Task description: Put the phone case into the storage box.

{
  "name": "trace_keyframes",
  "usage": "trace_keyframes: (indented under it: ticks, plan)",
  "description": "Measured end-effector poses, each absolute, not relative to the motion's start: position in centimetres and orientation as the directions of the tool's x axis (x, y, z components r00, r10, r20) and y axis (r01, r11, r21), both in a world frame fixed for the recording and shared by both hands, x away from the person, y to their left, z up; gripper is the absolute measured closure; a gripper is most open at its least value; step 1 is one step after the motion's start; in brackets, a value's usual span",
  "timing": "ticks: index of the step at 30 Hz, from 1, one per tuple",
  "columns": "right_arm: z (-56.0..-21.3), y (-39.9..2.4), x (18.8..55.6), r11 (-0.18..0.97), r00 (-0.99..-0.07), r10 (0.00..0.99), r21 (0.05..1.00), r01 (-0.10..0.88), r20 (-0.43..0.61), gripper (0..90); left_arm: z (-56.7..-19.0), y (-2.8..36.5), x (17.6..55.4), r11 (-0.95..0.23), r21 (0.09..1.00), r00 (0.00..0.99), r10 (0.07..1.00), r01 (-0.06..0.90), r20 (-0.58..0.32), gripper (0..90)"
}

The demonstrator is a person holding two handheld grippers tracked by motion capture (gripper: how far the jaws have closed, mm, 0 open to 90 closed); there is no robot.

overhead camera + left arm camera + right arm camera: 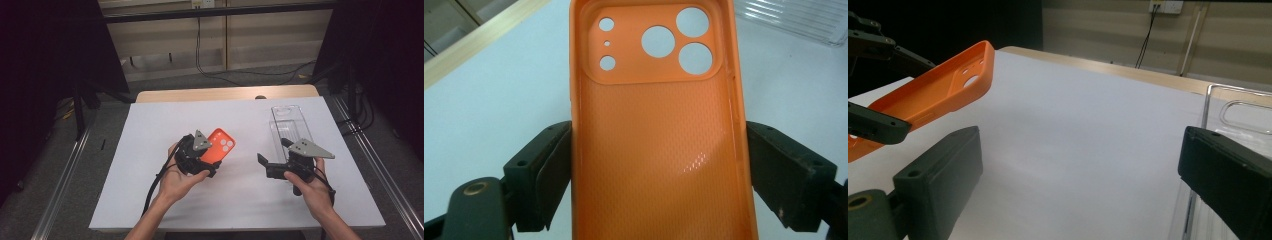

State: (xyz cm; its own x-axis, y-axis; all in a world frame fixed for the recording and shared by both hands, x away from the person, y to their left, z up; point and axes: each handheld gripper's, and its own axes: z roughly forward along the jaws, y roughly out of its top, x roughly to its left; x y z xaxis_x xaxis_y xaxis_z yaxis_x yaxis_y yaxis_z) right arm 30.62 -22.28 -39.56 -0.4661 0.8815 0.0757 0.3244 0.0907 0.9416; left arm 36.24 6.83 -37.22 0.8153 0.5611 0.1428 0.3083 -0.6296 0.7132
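Left gripper (212, 159) grips the orange case (219, 146) by its two long edges; jaws clamped on it, one pad on each side wall. In the left gripper view the case (659, 150) runs straight up between the jaws, open side toward the camera, textured inner face and camera cutouts at the far end. Case is lifted off the counter (150, 150), tilted, cutout end pointing away from the person and to the right. Left hand (177, 182) wraps the gripper body from below; cable trails back along the forearm.

Right gripper (272, 162) sits right of centre, held in the right hand (307, 187), grey plate on top. Its jaws stand apart with nothing between them; in the right gripper view bare white counter (1073, 140) shows in the gap. Gripper points left across the counter toward the case (933, 95), which shows there from the side, raised and angled, with the left gripper's jaws on it.

Clear tray (291, 127) lies flat on the counter just beyond the right gripper, long axis running away from the person. In the right gripper view its edge (1218, 100) runs beside the right-hand jaw; contact can't be told. Case and tray are well apart.
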Motion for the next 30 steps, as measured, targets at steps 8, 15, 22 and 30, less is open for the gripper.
trace_keyframes:
  ticks: [8, 15, 22, 30]
  plan:
    - [-38.6, -21.5, 30.9, 0.136, -0.492, 0.864, 0.893, 0.430, 0.105, 5.3, -37.7, 5.8, 35.7, -0.642, 0.716, 0.820, 0.545, 0.273, 0.177, 16.1]
    - [-38.1, -20.8, 31.2, 0.157, -0.510, 0.850, 0.862, 0.483, 0.130, 5.1, -37.9, 5.4, 35.4, -0.634, 0.728, 0.810, 0.555, 0.262, 0.191, 16.1]
    - [-37.9, -20.5, 31.8, 0.134, -0.489, 0.854, 0.835, 0.534, 0.175, 5.9, -38.3, 4.9, 35.0, -0.652, 0.717, 0.812, 0.542, 0.245, 0.215, 16.1]
    - [-38.0, -20.0, 32.3, 0.137, -0.470, 0.861, 0.803, 0.580, 0.193, 4.7, -38.7, 4.1, 34.5, -0.658, 0.719, 0.807, 0.538, 0.221, 0.245, 16.1]
